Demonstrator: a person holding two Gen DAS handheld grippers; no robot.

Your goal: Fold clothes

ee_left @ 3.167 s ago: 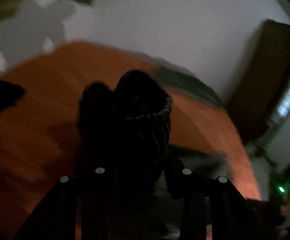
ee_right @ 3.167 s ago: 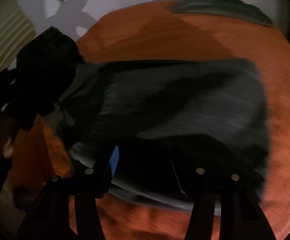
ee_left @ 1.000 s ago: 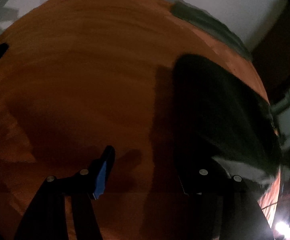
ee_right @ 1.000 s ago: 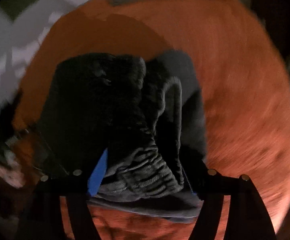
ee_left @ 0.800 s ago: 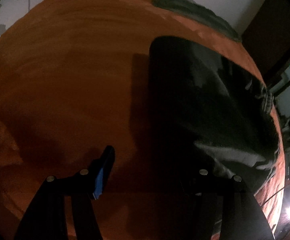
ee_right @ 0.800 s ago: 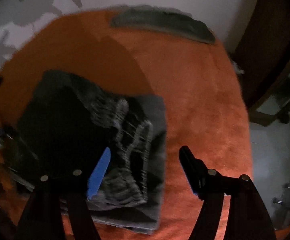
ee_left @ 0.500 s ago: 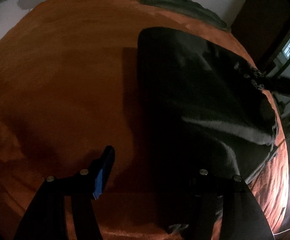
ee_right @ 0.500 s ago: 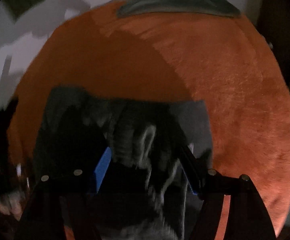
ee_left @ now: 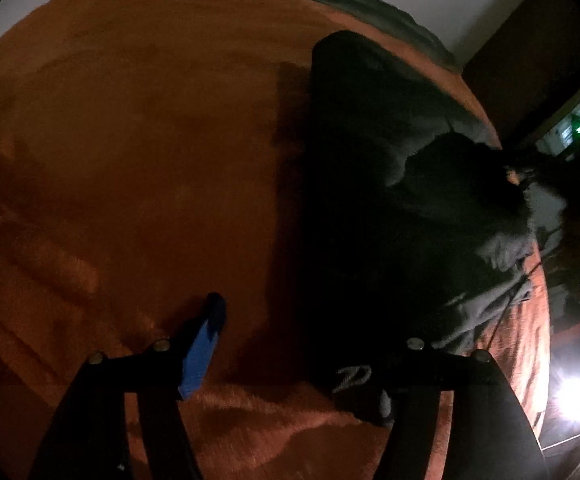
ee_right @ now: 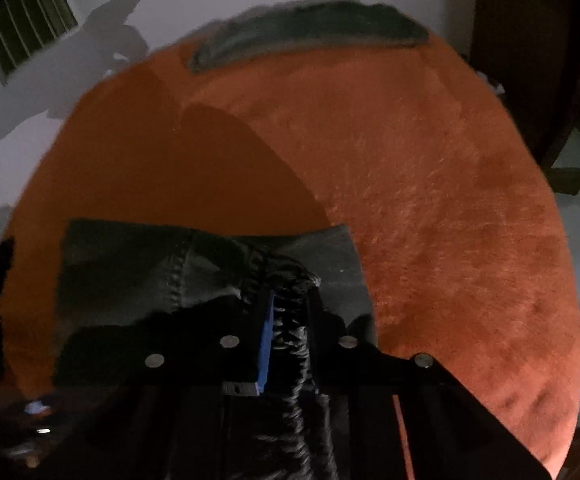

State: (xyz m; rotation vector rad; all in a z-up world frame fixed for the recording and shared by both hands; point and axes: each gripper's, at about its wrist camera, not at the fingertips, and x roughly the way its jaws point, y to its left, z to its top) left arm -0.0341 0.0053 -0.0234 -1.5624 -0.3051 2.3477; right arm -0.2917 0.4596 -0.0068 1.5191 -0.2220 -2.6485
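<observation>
One dark garment (ee_left: 374, 208) is lying on the right half of an orange blanket (ee_left: 137, 152) covering the bed. Pale writing near its lower edge (ee_left: 352, 378) is showing, too blurred to read. The right claw (ee_right: 287, 312) is closing, its pads pinching the garment's ribbed hem (ee_right: 290, 280). The left claw (ee_left: 310, 316) is opening wide above the garment's left edge, gripping nothing. A grey-green cloth (ee_right: 310, 28) is lying at the bed's far edge.

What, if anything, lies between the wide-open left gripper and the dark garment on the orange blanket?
Nothing visible. The left gripper hangs over the dark garment's near edge, jaws opening, with only bare orange blanket under its blue-padded finger.
</observation>
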